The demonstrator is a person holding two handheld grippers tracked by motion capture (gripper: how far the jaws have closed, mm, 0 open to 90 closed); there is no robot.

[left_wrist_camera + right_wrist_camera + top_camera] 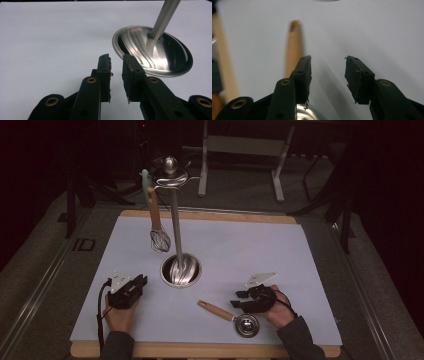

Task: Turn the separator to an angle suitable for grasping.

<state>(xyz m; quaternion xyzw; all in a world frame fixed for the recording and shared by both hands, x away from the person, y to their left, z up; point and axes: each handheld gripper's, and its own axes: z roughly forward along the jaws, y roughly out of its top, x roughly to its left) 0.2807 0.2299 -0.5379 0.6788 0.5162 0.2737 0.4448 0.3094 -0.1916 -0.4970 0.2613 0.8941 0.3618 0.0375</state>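
Wooden-handled strainer [235,317]: lies flat near the front edge of the tabletop [260,245], its metal bowl toward the person and its handle angled away to the left. The right gripper [239,300] hovers just above and beside the bowl. The right gripper view adds what the high view cannot resolve: the fingers [303,75] stand apart with bare tabletop between them, the handle [293,47] running past the outside of the left finger and a sliver of the bowl's metal below it. No contact with the strainer can be made out. The left gripper [140,281] sits low at the front left, its fingers [103,75] parted by a narrow gap and clamped on nothing. Its own view shows the round metal base [160,55] of the utensil stand [175,220] just ahead to the right. The high view alone shows a whisk [159,232] hanging from the stand's top. Open tabletop extends right of the stand and between the two hands.
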